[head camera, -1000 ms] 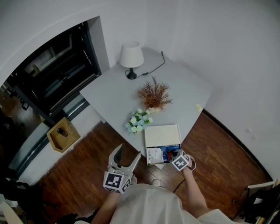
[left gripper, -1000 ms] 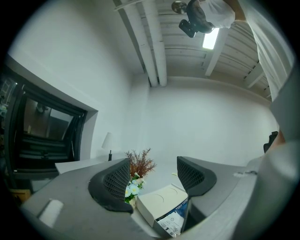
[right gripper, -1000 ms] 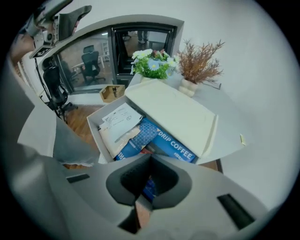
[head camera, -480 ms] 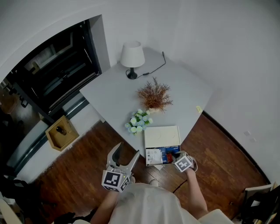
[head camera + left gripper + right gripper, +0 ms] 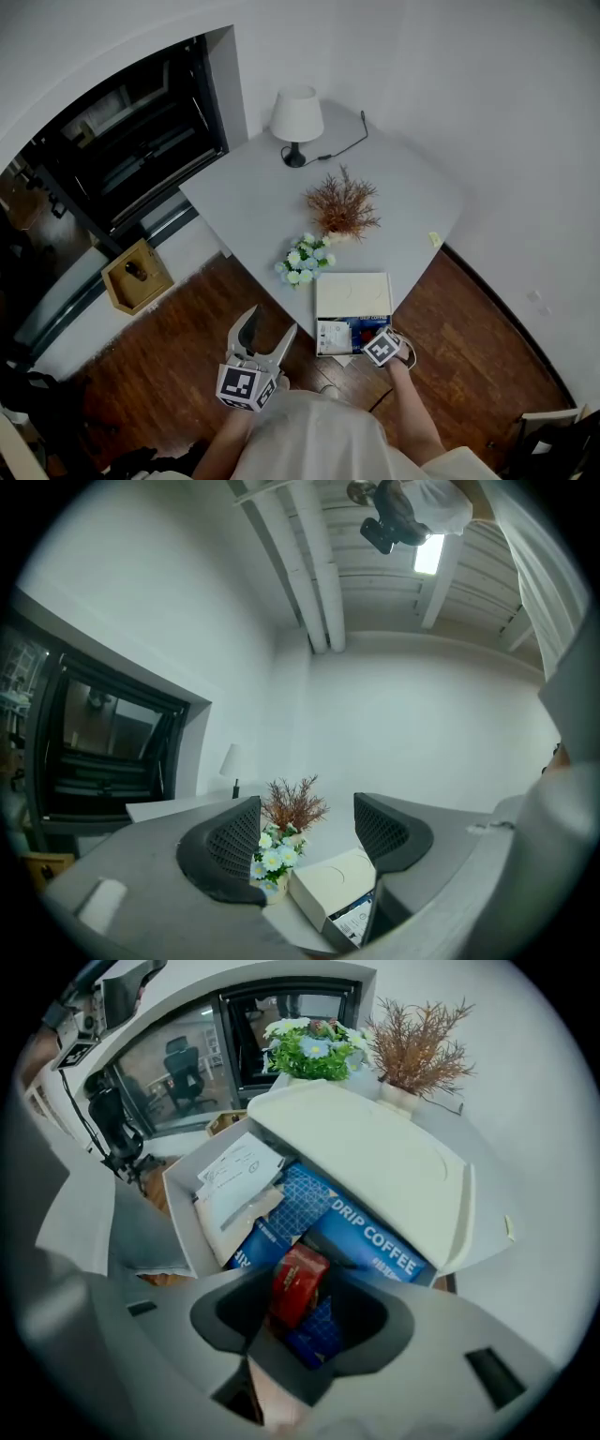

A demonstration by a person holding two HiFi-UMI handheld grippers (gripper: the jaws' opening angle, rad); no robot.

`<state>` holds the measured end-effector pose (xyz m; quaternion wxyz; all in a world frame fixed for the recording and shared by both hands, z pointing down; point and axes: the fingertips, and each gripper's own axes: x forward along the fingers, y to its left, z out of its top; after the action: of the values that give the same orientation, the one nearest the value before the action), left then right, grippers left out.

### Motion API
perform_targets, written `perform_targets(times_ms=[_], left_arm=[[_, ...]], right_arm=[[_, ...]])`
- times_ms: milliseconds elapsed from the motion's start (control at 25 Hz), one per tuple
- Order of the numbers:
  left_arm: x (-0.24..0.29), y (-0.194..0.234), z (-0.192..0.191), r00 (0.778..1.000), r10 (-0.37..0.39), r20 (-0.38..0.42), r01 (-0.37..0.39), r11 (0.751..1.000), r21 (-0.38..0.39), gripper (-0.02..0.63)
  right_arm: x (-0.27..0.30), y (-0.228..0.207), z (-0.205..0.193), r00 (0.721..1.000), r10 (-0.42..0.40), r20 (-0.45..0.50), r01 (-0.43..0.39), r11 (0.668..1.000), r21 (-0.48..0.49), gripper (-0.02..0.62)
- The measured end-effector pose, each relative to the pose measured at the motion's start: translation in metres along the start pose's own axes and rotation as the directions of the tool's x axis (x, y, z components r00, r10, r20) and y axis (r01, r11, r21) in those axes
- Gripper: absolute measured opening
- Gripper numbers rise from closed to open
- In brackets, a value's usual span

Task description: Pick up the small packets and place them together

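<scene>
A white box sits at the table's near edge, its lid half over it. Inside lie blue drip-coffee packets, white paper sachets and a small red packet. My right gripper points steeply down into the box's open end. Its jaws have just been opening, and the red packet lies between them with a gap on each side. My left gripper hangs open and level over the wooden floor, left of the box, holding nothing.
The grey table carries a white lamp, a dried brown plant, a pot of pale flowers and a yellow note. A wooden crate stands on the floor at the left.
My right gripper has dipped a little lower into the box's open end. The left gripper has stayed in place. The head view has shifted slightly.
</scene>
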<state>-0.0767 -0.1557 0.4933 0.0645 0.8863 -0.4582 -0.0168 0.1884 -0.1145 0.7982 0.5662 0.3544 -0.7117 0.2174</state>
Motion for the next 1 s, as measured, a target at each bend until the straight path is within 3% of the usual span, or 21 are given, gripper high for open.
perform_targets(times_ms=[120,160,360,520,680,760,1000], left_arm=[[0.002,0.002,-0.002,1.0,0.006,0.001,-0.006,1.0,-0.005,0.314],[0.003,0.002,-0.003,1.0,0.005,0.001,-0.005,1.0,-0.006,0.314],[0.01,0.002,0.0,1.0,0.002,0.008,-0.002,1.0,-0.006,0.314],[0.011,0.009,0.002,1.0,0.02,0.011,-0.02,1.0,-0.003,0.314],[0.011,0.016,0.001,0.999,0.038,0.008,-0.038,0.999,-0.005,0.314],[0.012,0.017,0.002,0.999,0.039,0.005,-0.039,0.999,-0.004,0.314],[0.009,0.018,0.011,0.999,0.045,0.014,-0.046,0.999,0.011,0.314]], right_arm=[[0.0,-0.007,-0.001,1.0,-0.02,0.022,0.019,0.999,0.027,0.136],[0.0,-0.007,-0.001,0.999,-0.018,0.036,0.017,0.999,0.04,0.072],[-0.027,-0.01,0.0,0.99,-0.042,0.137,0.027,0.994,0.103,0.052],[-0.077,-0.028,0.005,0.962,-0.087,0.258,0.035,0.979,0.2,0.051],[-0.103,-0.046,0.052,0.912,-0.103,0.397,-0.008,0.963,0.268,0.051],[-0.093,-0.051,0.085,0.9,-0.1,0.423,-0.039,0.951,0.308,0.051],[-0.029,-0.041,0.149,0.929,-0.093,0.358,-0.061,0.916,0.397,0.055]])
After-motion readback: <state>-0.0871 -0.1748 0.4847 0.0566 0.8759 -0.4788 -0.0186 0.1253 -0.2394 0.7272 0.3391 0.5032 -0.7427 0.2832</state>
